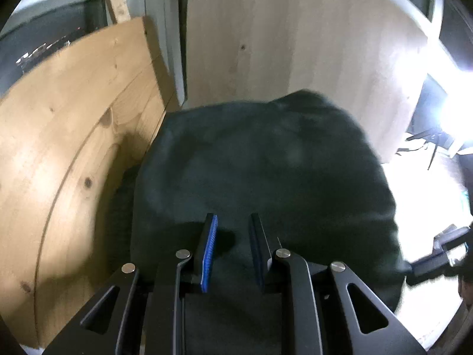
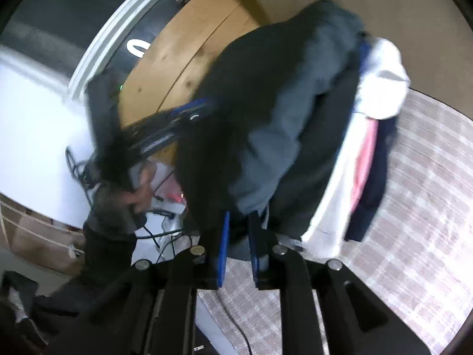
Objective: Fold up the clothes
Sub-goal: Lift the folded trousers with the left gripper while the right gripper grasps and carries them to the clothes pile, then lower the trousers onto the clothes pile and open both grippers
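A dark green-grey garment hangs bunched in front of my left gripper. The left jaws stand a little apart over the cloth, and I cannot tell if they pinch it. In the right wrist view the same dark garment hangs in folds. My right gripper has its blue pads close together on the garment's lower edge. The left gripper shows there at the garment's left side, blurred. The right gripper shows at the right edge of the left wrist view.
A white and pink cloth and a navy one lie on a checked cloth surface. Wooden boards lean at the left, a pale panel stands behind. Cables and a bright lamp are nearby.
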`<state>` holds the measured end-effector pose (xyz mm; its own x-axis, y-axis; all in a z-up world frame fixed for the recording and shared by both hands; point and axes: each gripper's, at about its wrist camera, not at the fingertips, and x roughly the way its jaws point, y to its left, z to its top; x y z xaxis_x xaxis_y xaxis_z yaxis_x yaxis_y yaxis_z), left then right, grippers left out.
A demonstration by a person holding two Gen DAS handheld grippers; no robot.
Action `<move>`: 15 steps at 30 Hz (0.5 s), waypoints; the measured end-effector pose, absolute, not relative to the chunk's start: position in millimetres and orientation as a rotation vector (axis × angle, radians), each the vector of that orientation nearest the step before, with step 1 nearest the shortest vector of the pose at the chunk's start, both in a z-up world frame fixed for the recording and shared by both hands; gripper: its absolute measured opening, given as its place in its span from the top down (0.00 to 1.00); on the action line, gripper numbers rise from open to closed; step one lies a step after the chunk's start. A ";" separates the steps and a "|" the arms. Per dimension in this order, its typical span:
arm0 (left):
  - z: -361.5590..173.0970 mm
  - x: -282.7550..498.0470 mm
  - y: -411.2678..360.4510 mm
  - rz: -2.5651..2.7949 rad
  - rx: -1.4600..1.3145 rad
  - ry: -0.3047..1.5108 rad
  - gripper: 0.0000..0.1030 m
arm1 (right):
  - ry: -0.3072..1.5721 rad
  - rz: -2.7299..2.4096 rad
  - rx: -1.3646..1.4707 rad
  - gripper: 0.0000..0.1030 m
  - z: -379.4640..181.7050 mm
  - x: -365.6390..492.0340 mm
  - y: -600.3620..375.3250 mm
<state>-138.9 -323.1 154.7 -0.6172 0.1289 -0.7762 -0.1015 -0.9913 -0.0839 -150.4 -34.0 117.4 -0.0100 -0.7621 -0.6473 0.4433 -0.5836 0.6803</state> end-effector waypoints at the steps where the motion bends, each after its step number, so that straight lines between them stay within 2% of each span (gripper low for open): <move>1: 159.9 -134.2 -319.6 2.708 -1.277 -0.059 0.82 | -0.382 -1.788 1.347 0.76 123.4 -156.2 -22.4; 3: 168.6 -126.0 -305.4 2.680 -1.202 -0.064 0.82 | -0.425 -1.906 1.273 0.48 135.7 -170.7 -2.0; 7: 162.5 -116.8 -270.3 2.571 -1.165 -0.044 0.82 | -0.534 -2.005 1.236 0.47 139.2 -220.3 6.4; 10: 146.0 -118.7 -251.7 2.488 -1.186 -0.068 0.82 | -0.487 -2.054 1.326 0.47 124.9 -259.5 -14.2; 11: 140.8 -119.3 -247.3 2.474 -1.190 -0.071 0.82 | -0.486 -2.041 1.350 0.50 120.0 -268.7 -27.1; 14: 128.4 -123.6 -238.0 2.439 -1.195 -0.089 0.82 | -0.450 -2.052 1.358 0.84 114.1 -286.7 -52.3; 15: 125.2 -125.9 -235.2 2.429 -1.193 -0.094 0.82 | -0.400 -2.102 1.321 0.85 120.0 -289.4 -59.1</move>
